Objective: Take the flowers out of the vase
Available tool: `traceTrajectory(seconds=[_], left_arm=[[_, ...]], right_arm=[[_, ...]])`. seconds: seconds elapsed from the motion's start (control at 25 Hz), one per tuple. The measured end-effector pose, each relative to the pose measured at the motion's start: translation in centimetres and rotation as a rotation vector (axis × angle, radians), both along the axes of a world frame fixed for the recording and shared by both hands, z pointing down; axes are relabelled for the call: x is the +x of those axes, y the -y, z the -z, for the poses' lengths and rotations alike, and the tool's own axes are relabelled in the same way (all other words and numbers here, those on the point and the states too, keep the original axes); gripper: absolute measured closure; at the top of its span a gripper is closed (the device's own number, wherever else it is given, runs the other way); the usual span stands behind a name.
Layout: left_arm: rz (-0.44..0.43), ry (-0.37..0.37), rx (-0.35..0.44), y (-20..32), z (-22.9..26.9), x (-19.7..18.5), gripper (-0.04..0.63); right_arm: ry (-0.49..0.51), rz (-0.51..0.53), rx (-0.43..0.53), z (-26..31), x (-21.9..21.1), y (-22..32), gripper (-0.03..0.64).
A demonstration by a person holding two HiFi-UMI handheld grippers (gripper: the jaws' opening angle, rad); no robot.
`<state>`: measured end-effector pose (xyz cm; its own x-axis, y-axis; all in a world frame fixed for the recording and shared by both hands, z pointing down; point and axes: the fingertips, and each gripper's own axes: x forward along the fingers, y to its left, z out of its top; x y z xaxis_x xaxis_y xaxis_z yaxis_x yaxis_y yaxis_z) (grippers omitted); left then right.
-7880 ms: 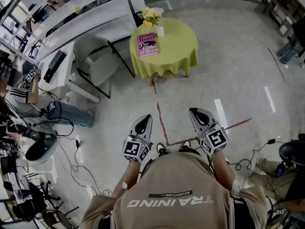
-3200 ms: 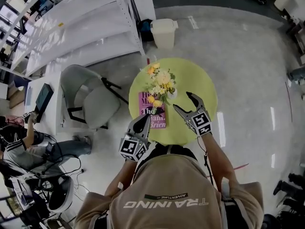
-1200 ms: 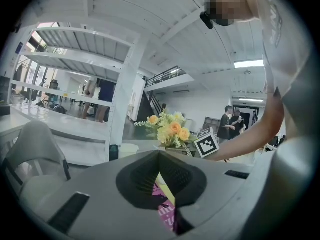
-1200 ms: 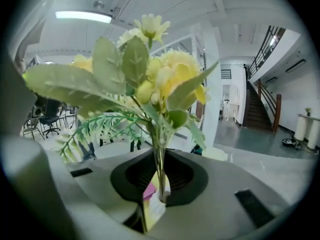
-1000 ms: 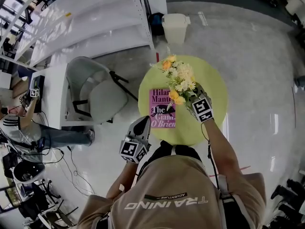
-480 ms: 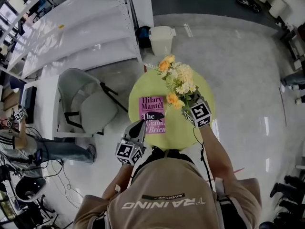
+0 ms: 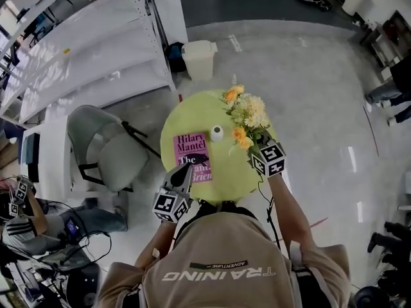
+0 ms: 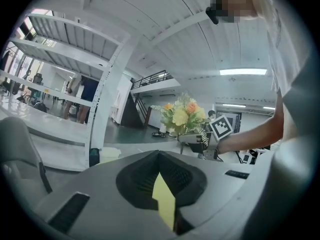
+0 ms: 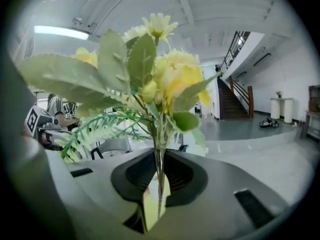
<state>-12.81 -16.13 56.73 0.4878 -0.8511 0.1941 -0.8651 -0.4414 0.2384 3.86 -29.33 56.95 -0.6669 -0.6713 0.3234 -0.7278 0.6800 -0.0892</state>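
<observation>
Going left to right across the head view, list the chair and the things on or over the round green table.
grey chair → pink book → white vase → flowers

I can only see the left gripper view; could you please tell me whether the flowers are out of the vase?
Observer: Yes. In the head view the vase stands empty on the table, and the flowers are off to its right, apart from it.
Operator: Thank you. Are they properly gripped?
Observer: The right gripper view shows the right claw closed on the stems.
Operator: Is anything else on the table?
Observer: A pink book lies flat to the left of the vase.
</observation>
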Motion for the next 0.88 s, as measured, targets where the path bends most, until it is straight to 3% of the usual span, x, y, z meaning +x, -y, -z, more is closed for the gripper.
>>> traceTrajectory(seconds=[0.36,0.64,0.88], left_arm=[[-0.017,0.008,-0.032,0.8,-0.1,1.1,0.584],[0.017,0.025,-0.059,1.6,-1.1,1.1,0.585],[0.034,0.033,-0.08,3.4,-1.8,1.1,0.585]], right_arm=[[0.081,-0.082,-0.365,-10.0,3.7,-1.2,0.58],[0.033,-0.092,-0.496,-16.2,4.9,-0.4,0.583],[0.054,-0.129,-0.635,-20.2,5.3,1.3,0.583]])
